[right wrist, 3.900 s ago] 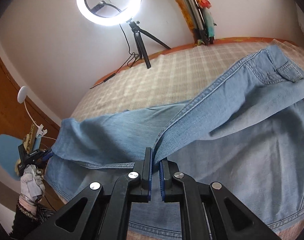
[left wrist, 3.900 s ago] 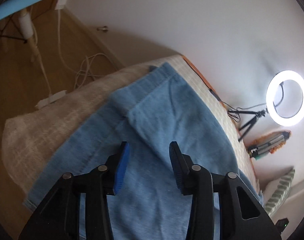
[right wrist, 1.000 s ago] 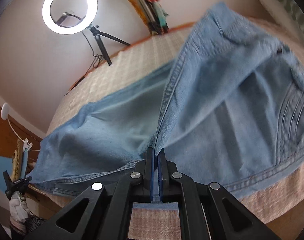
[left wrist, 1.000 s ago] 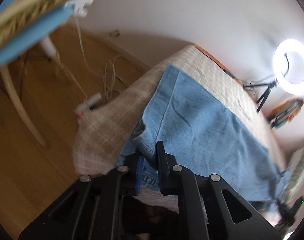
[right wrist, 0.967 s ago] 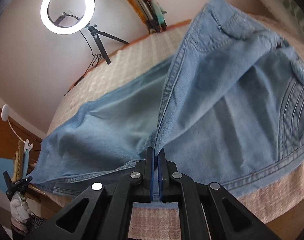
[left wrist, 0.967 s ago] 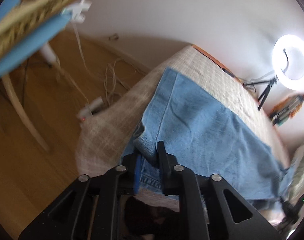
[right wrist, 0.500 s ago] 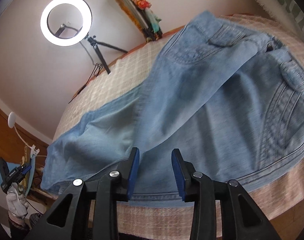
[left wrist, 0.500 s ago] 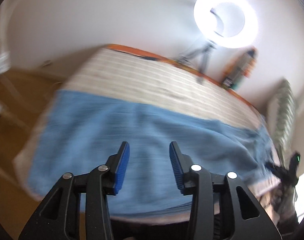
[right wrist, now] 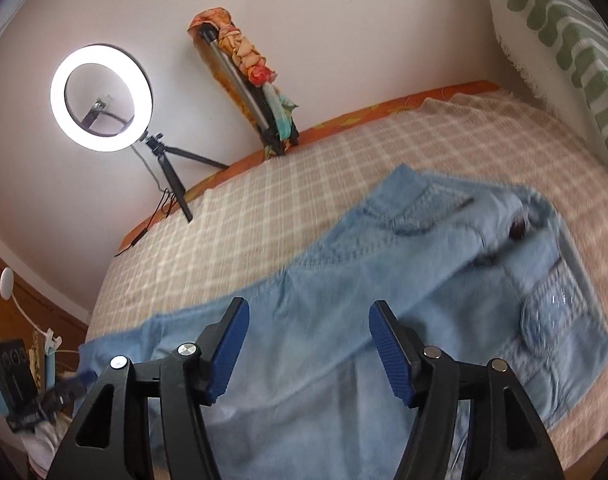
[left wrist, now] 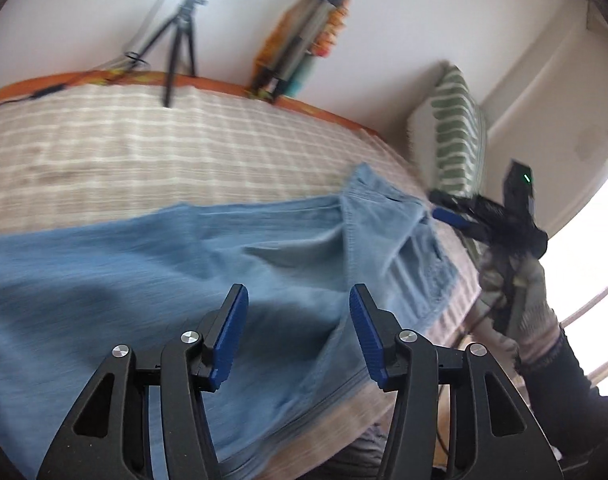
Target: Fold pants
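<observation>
Landmark: the ring light [right wrist: 100, 95] on its tripod at the wall behind the bed [right wrist: 263, 208].

Left of the ring light, at the left edge of the right wrist view, the left gripper appears only as a blurred dark shape beside the bed's corner. In its own view the left gripper [left wrist: 299, 336] has its blue-padded fingers [left wrist: 228, 336] standing wide apart; the jaws have just been opening, with nothing between them, and the pants [left wrist: 151, 280] lie below.

Below and to the right of the ring light, the pants [right wrist: 384, 280], light blue denim, lie flat on the checked bedspread, the legs running toward the left corner of the bed and the waist with pockets lying farther right.

Right of the ring light, a bundle of folded stands wrapped in orange cloth [right wrist: 247, 80] leans against the wall.

The right gripper [right wrist: 308, 352] hangs above the pants, fingers [right wrist: 392, 356] wide; its jaws have also just been opening and hold nothing.

Far right, a green-striped cushion [right wrist: 564, 32] stands at the bed's end.
</observation>
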